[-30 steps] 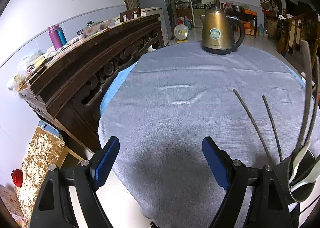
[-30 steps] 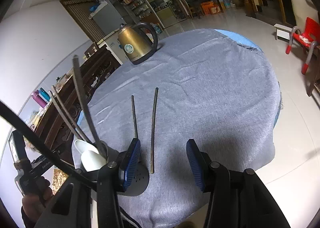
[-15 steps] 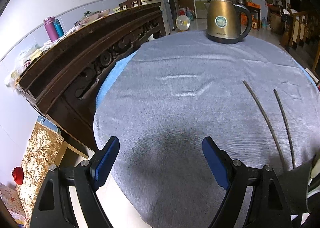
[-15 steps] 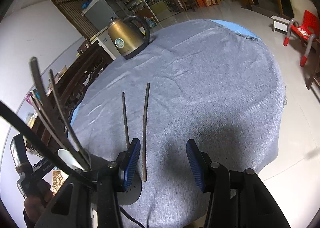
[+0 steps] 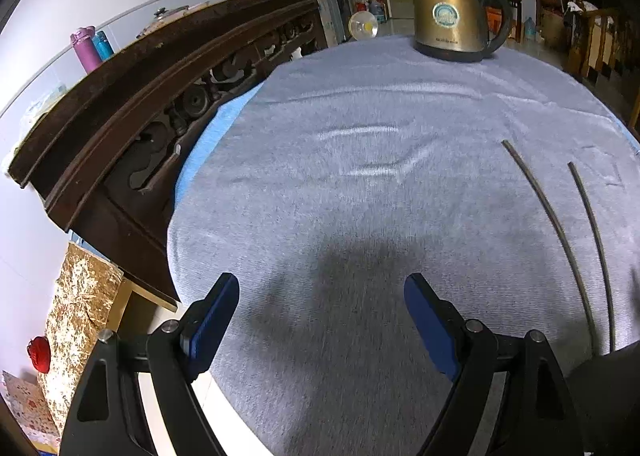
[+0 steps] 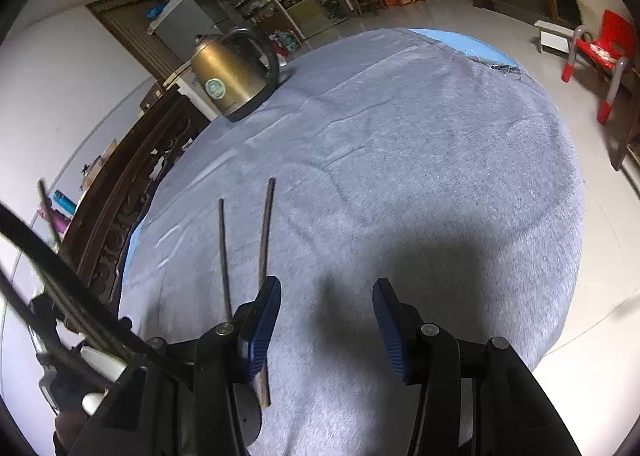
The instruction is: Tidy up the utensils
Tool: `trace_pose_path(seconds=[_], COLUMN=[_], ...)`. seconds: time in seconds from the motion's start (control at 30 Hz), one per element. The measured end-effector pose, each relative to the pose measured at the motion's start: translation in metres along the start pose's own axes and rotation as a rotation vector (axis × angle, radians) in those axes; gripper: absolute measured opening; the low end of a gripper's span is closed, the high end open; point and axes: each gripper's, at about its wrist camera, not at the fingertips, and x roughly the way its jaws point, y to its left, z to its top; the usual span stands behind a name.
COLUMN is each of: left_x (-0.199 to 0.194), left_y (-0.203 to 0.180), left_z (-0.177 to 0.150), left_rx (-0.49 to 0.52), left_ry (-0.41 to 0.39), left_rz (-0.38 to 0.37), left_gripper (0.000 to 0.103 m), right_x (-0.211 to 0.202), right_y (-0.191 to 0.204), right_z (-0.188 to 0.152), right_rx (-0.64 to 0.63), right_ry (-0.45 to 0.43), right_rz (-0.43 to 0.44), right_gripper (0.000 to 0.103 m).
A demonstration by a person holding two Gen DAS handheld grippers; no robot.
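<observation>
Where chopsticks (image 6: 265,240) end: hidden behind right gripper (image 6: 326,320).

Dim indoor light; soft shadows pool on the desk (image 5: 360,176) ahead of the tongs, fisheye edges bending, corners black.

Left gripper (image 5: 320,312) jaws wide, empty, above grey cloth (image 5: 360,184). Two chopsticks (image 5: 560,232) right. Kettle (image 5: 448,12) far edge.

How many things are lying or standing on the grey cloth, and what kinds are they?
Dark chopsticks lying flat: 2, the thicker chopstick and the thinner chopstick
Gold kettle: 1
Dark utensil holder, at the near edge, mostly hidden: 1
Total: 4
</observation>
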Motion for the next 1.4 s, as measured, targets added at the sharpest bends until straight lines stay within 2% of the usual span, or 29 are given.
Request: trace_pose_path(seconds=[0.17,0.3,0.53,0.63,0.7,0.83,0.9,0.97,1.07,1.17,1.27,1.33,1.37,1.4], left_x=[0.012,0.014,0.025,0.03,0.035,0.043,0.046,0.049,0.057,0.066,0.081,0.091,0.098,0.102], left_y=[-0.006,-0.014,-0.029,-0.03,-0.031,-0.036,-0.04,-0.046,-0.064,-0.089,-0.113,-0.127,-0.135,-0.14], left_z=[0.007,0.025,0.055,0.062,0.068,0.086,0.097,0.107,0.12,0.131,0.142,0.148,0.151,0.153], left_rx=[0.006,0.018,0.022,0.023,0.028,0.06,0.079,0.093,0.124,0.165,0.191,0.196,0.199,0.193], left_ry=[0.027,0.008,0.03,0.046,0.078,0.149,0.184,0.225,0.278,0.285,0.317,0.343,0.362,0.383], left_rz=[-0.006,-0.03,-0.1,-0.117,-0.145,-0.184,-0.205,-0.234,-0.275,-0.318,-0.413,-0.441,-0.457,-0.468], left_gripper=[0.085,0.085,0.085,0.085,0.085,0.085,0.085,0.085,0.085,0.085,0.085,0.084,0.08,0.07], right_x=[0.014,0.034,0.088,0.116,0.132,0.159,0.172,0.177,0.178,0.175,0.167,0.161,0.159,0.158], right_y=[-0.007,-0.003,0.035,0.059,0.074,0.101,0.106,0.111,0.109,0.098,0.078,0.066,0.06,0.057], right_z=[0.01,0.026,0.066,0.077,0.084,0.093,0.095,0.097,0.099,0.102,0.105,0.106,0.107,0.107], right_rx=[0.012,-0.017,-0.141,-0.208,-0.253,-0.342,-0.36,-0.403,-0.402,-0.398,-0.365,-0.343,-0.331,-0.324], right_ry=[0.013,0.024,0.075,0.121,0.171,0.259,0.32,0.336,0.351,0.329,0.312,0.305,0.306,0.307], right_rz=[0.006,0.04,0.103,0.064,0.031,-0.088,-0.136,-0.2,-0.194,-0.187,-0.178,-0.172,-0.161,-0.153], right_gripper=[0.051,0.051,0.051,0.046,0.036,0.032,0.021,0.009,0.008,0.007,0.007,0.007,0.007,0.007])
